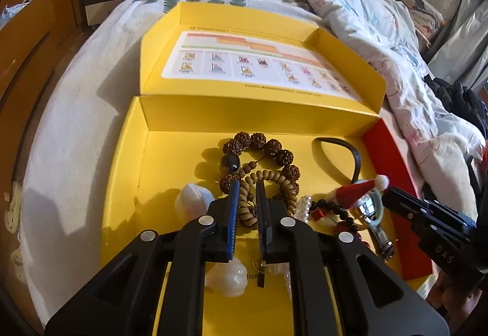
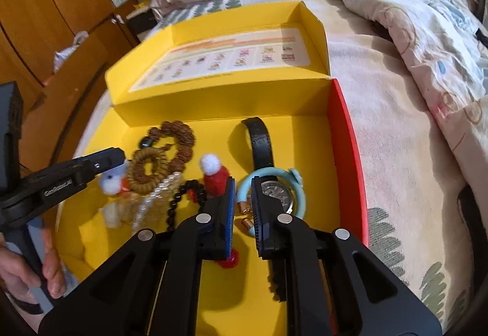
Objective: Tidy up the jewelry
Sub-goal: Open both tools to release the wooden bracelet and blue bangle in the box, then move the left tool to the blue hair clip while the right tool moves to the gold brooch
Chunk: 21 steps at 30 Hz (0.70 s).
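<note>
Open yellow box [image 1: 128,153] on the bed, jewelry heaped inside. The left gripper [image 1: 247,195], fingers nearly pressed together and holding nothing, hangs over the tan coil bracelet [image 1: 274,180], which lies directly ahead. The right gripper [image 2: 242,198], likewise almost closed and empty, hangs over the blue-rimmed watch [image 2: 282,192], its strap running away from the fingertips.

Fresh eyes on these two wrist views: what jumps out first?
The open yellow box on the bed, its floor heaped with jewelry. In the left wrist view the left gripper sits over a tan coiled bead bracelet, with a dark knobbly-bead bracelet behind it. At the right, beside the box's red wall, the right gripper hangs at a light-blue ringed watch, next to a tiny Santa hat.
</note>
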{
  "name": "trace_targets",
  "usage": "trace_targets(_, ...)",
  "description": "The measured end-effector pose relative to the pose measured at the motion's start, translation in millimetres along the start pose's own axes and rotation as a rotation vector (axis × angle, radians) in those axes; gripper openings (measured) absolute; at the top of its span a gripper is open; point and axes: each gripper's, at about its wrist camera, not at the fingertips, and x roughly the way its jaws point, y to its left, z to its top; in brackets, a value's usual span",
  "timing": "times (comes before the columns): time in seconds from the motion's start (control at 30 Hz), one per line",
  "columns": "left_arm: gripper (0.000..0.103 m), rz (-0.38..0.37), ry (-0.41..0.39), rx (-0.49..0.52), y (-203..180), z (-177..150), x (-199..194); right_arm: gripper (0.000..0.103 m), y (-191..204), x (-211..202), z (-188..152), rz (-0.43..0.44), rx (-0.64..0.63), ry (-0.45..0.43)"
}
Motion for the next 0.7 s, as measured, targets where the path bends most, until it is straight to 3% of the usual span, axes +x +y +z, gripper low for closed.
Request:
trace_targets(0.13,0.012,0.001,-0.037,-0.005,-4,0,-25,0.017,-3,-31,-7,0.024,0.015,-0.063)
trace_targets(0.33,0.041,0.007,-0.121,-0.007,-10,-11,-89,0.02,-13,-77,-34,0.085,0.079,-0.129)
trace_targets(0.4,0.06,0.026,-0.163,-0.004,-12,-25,-114,0.02,-16,-87,-50,0.098,0.103,-0.121)
trace_targets(0.57,0.074,0.116,-0.229,0.009,-7,-76,-146,0.022,-13,-120,-97,0.057,0.069,-0.141)
trace_targets(0.7,0.076,0.145,-0.193,-0.026,12,-114,-142,0.042,-20,-136,-146,0.017,0.049,-0.126)
